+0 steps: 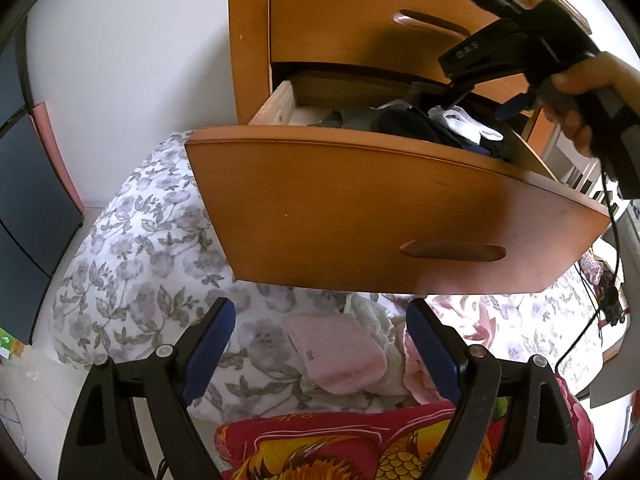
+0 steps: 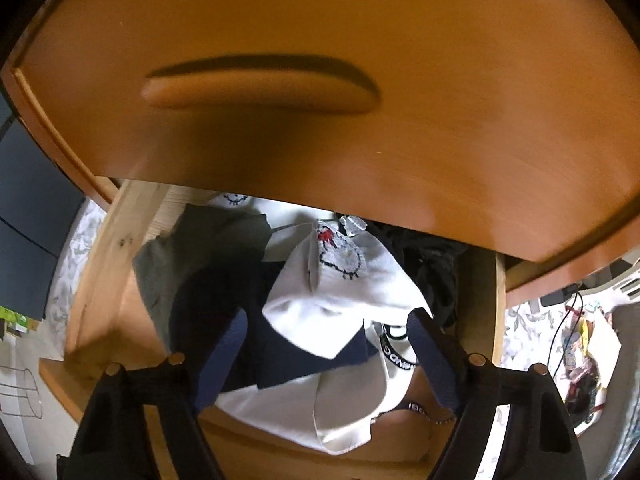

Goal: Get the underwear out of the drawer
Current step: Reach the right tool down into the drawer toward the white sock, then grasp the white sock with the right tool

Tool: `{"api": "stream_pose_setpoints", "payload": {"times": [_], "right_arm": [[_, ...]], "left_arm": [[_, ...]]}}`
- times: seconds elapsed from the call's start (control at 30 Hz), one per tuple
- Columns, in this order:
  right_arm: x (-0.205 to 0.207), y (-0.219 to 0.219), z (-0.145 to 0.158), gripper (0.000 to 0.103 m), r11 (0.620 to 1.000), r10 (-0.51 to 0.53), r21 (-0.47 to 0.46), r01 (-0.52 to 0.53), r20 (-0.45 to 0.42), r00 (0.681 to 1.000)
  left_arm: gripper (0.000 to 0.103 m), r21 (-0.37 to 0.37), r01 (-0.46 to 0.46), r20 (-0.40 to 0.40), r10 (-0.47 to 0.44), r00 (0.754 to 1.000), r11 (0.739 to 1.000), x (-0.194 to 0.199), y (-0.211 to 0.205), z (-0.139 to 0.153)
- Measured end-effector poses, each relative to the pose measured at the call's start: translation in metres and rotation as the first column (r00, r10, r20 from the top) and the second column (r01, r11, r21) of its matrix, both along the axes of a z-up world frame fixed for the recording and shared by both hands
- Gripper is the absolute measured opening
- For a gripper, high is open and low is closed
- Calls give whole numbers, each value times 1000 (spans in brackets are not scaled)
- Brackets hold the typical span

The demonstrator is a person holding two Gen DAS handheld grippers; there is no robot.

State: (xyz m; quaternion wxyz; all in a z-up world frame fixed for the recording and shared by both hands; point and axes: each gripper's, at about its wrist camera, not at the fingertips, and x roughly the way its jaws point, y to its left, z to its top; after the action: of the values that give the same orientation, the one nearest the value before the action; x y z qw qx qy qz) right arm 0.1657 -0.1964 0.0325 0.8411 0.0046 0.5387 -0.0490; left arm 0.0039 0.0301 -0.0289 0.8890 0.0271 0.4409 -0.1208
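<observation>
White wall and a wooden dresser [image 1: 248, 40] fill the background, with a floral quilt [image 1: 132, 248] spread below. We hold our left claw [image 1: 320, 344] low over the quilt, its jaws wide apart and empty; between and just beyond its blue pads [image 1: 214, 344] lies a pink cloth [image 1: 340, 356], and behind the claw a red patterned blanket [image 1: 360, 448]. Above and ahead of this claw the open drawer [image 1: 380, 208] juts out, its front panel facing us. Our right claw [image 2: 328, 356] points down into that drawer, held by a hand [image 1: 580, 96] seen at the upper right from the left camera. Its jaws stand wide, and nothing is pinched; the pads press on nothing we can see. Between them lies the underwear: a navy piece [image 2: 280, 356] under a white sock [image 2: 340, 288] with a stitched drawing, and white fabric [image 2: 304, 408] nearer the claw. Left of the claw sits a grey garment [image 2: 192, 248]; ahead and right, a black one [image 2: 432, 264]. Above the right claw hangs the closed upper drawer front [image 2: 400, 80] with its carved handle [image 2: 260, 84].
</observation>
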Motion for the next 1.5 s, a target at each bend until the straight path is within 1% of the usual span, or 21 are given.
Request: {"api": "stream_pose_setpoints", "payload": {"times": [0.2,0.3,0.4,0.47,0.53,0.8,0.97,1.03,1.17,1.3,1.5], "right_arm": [[18,5,-14,81,1000,16,-26,-17,-29,999],[27,4,-25,74,999,13,-44,-16,-57,998],[32,-1,-29,67,999,-1,-42,-1,-56,998],[34,-7,-30,64,1000,-7,-21,6,-58,998],[35,-12,-30,56,1000,-19,-23,18,-54,998],[36,-31,-26,35,998,-61,-8,61,-34,998],[29,-37,-16,26,998,-63,-1,63,-1,998],[23,-38,-13,21,998,-57,7,57,7,998],[11,-38,-6,20,998,-58,28,57,25,998],[3,-48,0,20,996,-57,68,55,32,998],[-21,-45,16,20,994,-47,104,40,61,997]], "left_arm": [[88,-18,13,-13,-13,1000,1000,2,0,-2],[88,-30,17,-19,-17,1000,999,2,1,-3],[88,-40,20,-30,-22,999,999,4,2,-4],[88,-45,20,-34,-22,999,999,4,3,-4],[88,-49,23,-37,-24,999,999,4,3,-4],[88,-56,26,-44,-29,999,998,5,4,-6],[88,-58,26,-46,-29,999,998,4,4,-7],[88,-60,26,-47,-29,998,998,4,4,-7],[88,-61,26,-50,-29,998,998,5,4,-7],[88,-58,24,-52,-27,998,998,4,3,-7],[88,-56,21,-50,-23,998,998,3,3,-7]]}}
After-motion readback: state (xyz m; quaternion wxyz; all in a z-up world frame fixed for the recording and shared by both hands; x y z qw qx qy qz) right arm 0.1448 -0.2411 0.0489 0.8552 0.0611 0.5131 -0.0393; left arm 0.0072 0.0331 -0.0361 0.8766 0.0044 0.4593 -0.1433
